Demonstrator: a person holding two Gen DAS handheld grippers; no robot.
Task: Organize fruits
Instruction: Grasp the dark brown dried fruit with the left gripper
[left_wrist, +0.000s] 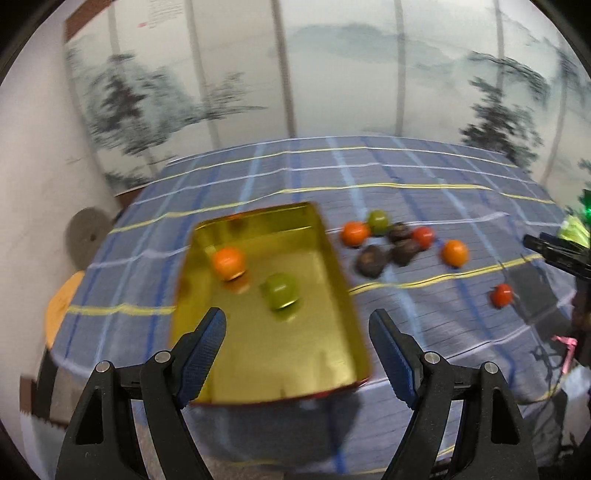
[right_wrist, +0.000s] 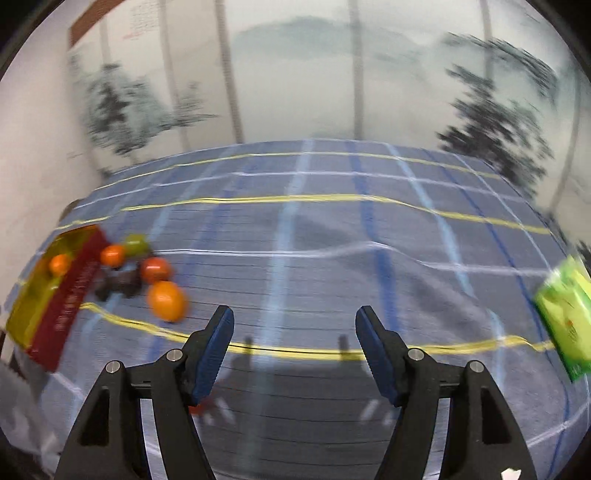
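two fruits (left_wrist: 229, 263) in tray (left_wrist: 258, 365); eight outside.

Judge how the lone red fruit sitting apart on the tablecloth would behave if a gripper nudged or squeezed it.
The red fruit looks round and glossy, so it would probably roll on the tablecloth and might slip between pads. It looks small, so likely light. Whether it is firm or soft cannot be told through the blur.

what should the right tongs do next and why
Probably swing back left toward the loose orange fruit nearest them and come down over it. The right tongs are open and empty over bare tablecloth, while the gold tray holds only two fruits and the cluster beside it is still unsorted.
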